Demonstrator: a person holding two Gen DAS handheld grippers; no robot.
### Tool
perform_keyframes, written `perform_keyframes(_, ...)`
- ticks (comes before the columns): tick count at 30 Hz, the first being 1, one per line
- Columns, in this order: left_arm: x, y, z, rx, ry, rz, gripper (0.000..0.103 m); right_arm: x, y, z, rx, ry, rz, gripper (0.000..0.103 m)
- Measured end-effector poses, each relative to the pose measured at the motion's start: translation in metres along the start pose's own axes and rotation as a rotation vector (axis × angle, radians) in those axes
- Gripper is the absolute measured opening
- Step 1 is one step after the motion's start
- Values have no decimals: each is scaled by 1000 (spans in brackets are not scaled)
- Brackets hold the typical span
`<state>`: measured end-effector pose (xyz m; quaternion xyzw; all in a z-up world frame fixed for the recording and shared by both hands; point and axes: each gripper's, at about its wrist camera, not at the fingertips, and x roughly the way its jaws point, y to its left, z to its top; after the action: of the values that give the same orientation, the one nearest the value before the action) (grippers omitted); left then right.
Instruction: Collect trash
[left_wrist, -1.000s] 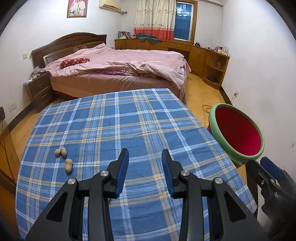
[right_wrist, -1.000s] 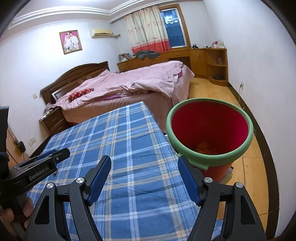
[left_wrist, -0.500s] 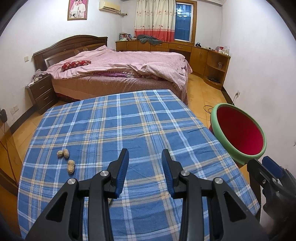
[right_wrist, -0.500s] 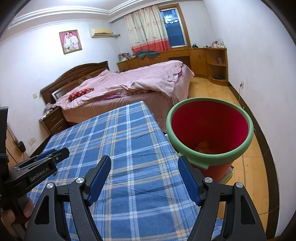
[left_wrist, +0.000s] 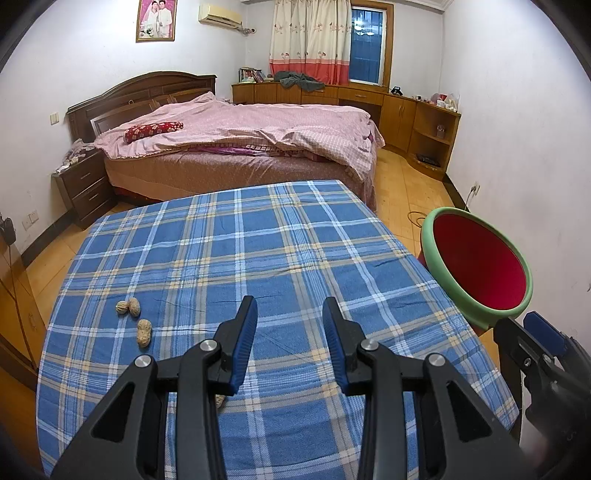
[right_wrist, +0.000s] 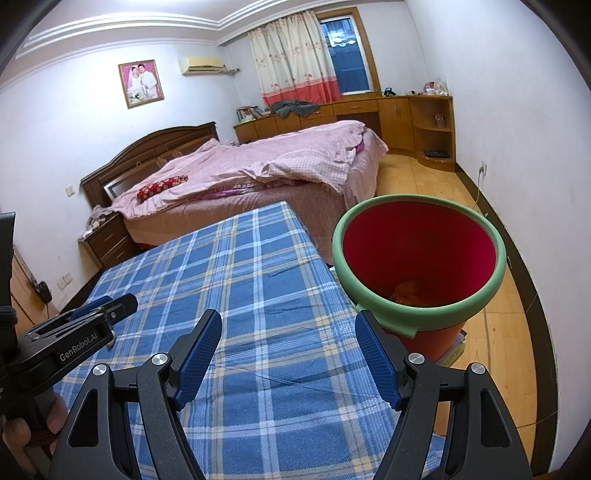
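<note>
Three tan peanut shells (left_wrist: 133, 316) lie on the bench covered with a blue plaid cloth (left_wrist: 236, 258), off to the left of the near half: two touching side by side, a third just nearer the camera. A fourth scrap seems to peek out under the left tongs' near finger, though it is too hidden to be sure. The red plastic bin with a green rim (right_wrist: 417, 258) stands on the floor just beside the bench's right edge, with some orange scraps already at its bottom.

The left tongs (left_wrist: 290, 332) hang above the cloth with the jaws partly apart and nothing between them; the shells sit well to their left. The right tongs (right_wrist: 288, 350) are spread wider, also empty, near the bench's right edge beside the bin.

The step in hand looks like reaching for a shell. The left tongs are the nearer pair, so swinging them leftward and lowering onto one shell is the sensible move. The lone shell is the easier first pick, since the touching pair may scatter if nudged. The gap seems wide enough for a shell taken across its narrow side. Close gently: these husks likely crush or squirt away, and the soft cloth can bunch under the fingertips.
</note>
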<state>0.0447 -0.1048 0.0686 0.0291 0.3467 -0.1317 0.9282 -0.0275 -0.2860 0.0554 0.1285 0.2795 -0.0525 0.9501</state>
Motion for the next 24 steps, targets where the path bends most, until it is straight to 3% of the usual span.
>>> perform_keyframes(24, -2, 1, 4, -1, -6, 5, 36, -2, 2, 0, 1, -3, 2, 76)
